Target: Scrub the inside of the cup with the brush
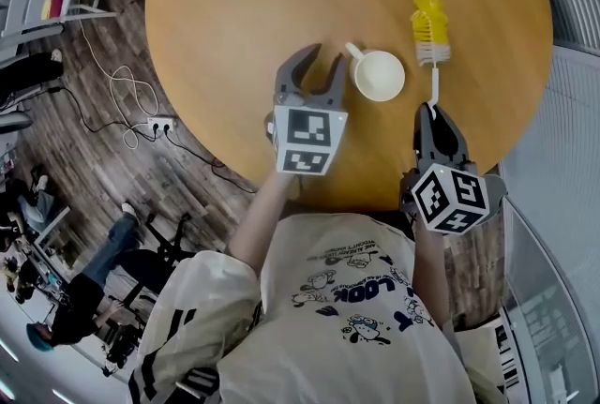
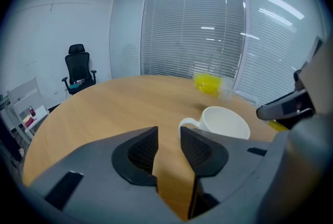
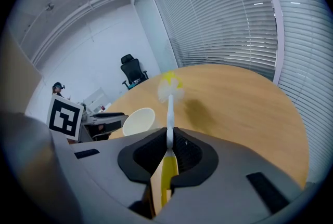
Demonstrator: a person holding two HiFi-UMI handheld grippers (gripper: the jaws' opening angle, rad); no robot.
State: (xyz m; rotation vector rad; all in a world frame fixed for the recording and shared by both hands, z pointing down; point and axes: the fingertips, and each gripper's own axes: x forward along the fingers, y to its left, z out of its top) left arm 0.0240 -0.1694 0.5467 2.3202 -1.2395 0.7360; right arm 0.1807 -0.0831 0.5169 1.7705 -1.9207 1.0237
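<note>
Cup [image 1: 378, 75]: white, upright, mouth up, near the middle of the round wooden table [image 1: 216, 8], slightly toward its near edge, with the handle turned to the far left. Left gripper [image 1: 322, 63]: jaws apart, only bare tabletop between them; positioned just left of the cup, right jaw close beside the cup's handle, contact not discernible. Right gripper [image 1: 434, 114]: jaws clamped on the thin handle of the brush [image 1: 429, 27], over the near-right part of the table. Brush head of yellow and white bristles pointing toward the far edge, just right of the cup and apart from it.
</note>
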